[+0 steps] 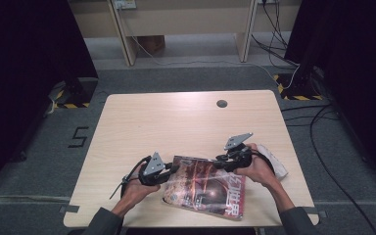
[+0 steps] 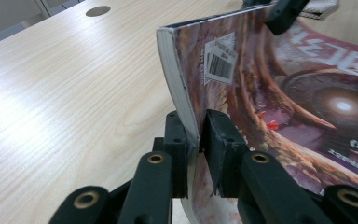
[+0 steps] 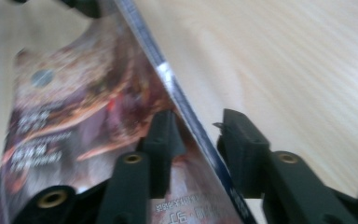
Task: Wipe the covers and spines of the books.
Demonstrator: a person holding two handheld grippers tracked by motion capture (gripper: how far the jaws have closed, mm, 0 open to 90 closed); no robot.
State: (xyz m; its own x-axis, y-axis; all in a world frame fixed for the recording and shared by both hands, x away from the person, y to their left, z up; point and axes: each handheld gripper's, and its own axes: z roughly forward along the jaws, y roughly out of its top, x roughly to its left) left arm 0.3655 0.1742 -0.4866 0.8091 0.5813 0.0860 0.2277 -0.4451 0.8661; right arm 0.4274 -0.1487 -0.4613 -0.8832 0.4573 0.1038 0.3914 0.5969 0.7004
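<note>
A magazine (image 1: pixel 205 188) with a dark red and brown cover lies near the table's front edge, its far edge lifted off the wood. My left gripper (image 1: pixel 174 169) holds its left corner. In the left gripper view both pads (image 2: pixel 216 140) press on the magazine (image 2: pixel 270 93), whose pages curve upward from the grip (image 2: pixel 198 135). My right gripper (image 1: pixel 220 160) is at the magazine's far right corner. In the right gripper view the spine of the magazine (image 3: pixel 74 107) runs between the jaws (image 3: pixel 198 128), with a gap to the right-hand pad (image 3: pixel 237 135). The right gripper (image 2: pixel 284 14) also appears at the top of the left gripper view.
The light wooden table (image 1: pixel 176 122) has a round cable hole (image 1: pixel 222 103) near its far edge. A white, patterned folded item (image 1: pixel 276 161) lies just right of the right hand. Cables and yellow-black striped stand bases sit on the floor around the table.
</note>
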